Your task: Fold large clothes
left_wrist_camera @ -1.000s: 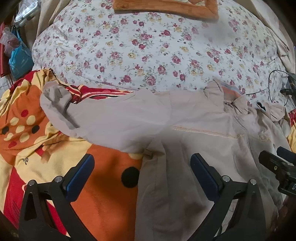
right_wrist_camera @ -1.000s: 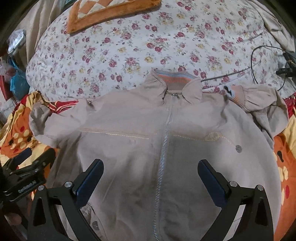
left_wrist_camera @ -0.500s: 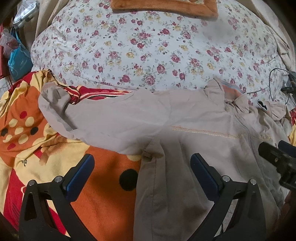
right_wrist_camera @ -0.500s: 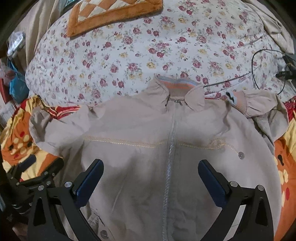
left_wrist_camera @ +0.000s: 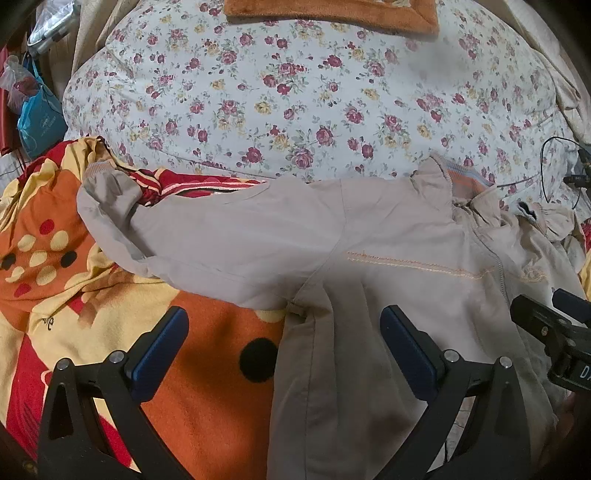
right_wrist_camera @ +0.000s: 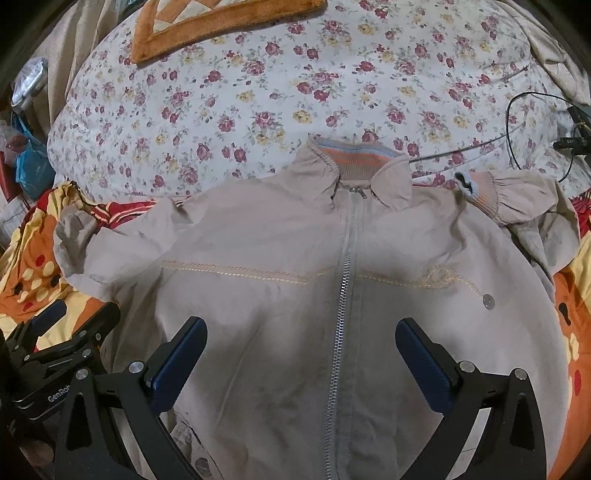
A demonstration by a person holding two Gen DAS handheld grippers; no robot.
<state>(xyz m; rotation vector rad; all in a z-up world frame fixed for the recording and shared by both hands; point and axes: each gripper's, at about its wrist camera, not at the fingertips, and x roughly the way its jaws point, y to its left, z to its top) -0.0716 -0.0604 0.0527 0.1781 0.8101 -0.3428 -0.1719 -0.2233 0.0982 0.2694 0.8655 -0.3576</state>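
A beige zip-up jacket (right_wrist_camera: 280,295) lies front up and zipped on the bed, collar (right_wrist_camera: 354,166) at the far end. Its left sleeve (left_wrist_camera: 207,236) stretches out flat to the left over the orange blanket. The right sleeve (right_wrist_camera: 517,199) is bunched near the collar with its ribbed cuff showing. My left gripper (left_wrist_camera: 284,332) hovers open above the armpit and side seam. Over the lower front, astride the zipper, my right gripper (right_wrist_camera: 301,339) is open and holds nothing. The left gripper (right_wrist_camera: 55,332) also shows at the left edge of the right wrist view, and the right gripper (left_wrist_camera: 554,325) at the right edge of the left wrist view.
An orange, yellow and red blanket (left_wrist_camera: 74,288) lies under the jacket. A floral quilt (left_wrist_camera: 295,92) rises behind it, with an orange-edged cushion (right_wrist_camera: 221,26) on top. A black cable (right_wrist_camera: 517,122) runs at the right. Blue bags (left_wrist_camera: 37,118) hang at far left.
Both grippers have drawn back slightly, so the jacket sits a little lower and fuller in view. The jacket itself has not moved and both grippers stay open.
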